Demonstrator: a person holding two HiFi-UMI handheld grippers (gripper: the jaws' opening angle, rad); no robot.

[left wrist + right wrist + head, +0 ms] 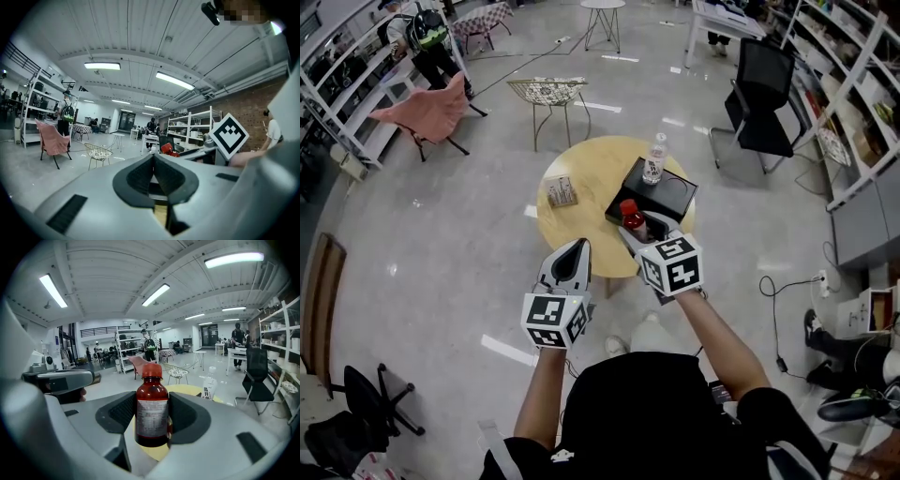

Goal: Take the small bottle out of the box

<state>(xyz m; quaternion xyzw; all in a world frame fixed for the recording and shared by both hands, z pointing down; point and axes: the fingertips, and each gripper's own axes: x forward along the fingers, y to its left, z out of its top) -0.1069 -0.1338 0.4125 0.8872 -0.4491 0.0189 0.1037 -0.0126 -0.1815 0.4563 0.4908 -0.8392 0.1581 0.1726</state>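
The right tool [639, 228] hides the lower part of the bottle [628, 212] and the near corner of the box [675, 192]. The bottle's label print is blurred.

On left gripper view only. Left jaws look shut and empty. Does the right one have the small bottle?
Observer: Yes. The right gripper is shut on the small bottle, brown with a red cap, held upright.
Operator: Is it out of the box yet?
Observer: Can't tell for sure. In the head view the bottle is over the near edge of the black box, which lies on the round table. Whether it has cleared the box does not show.
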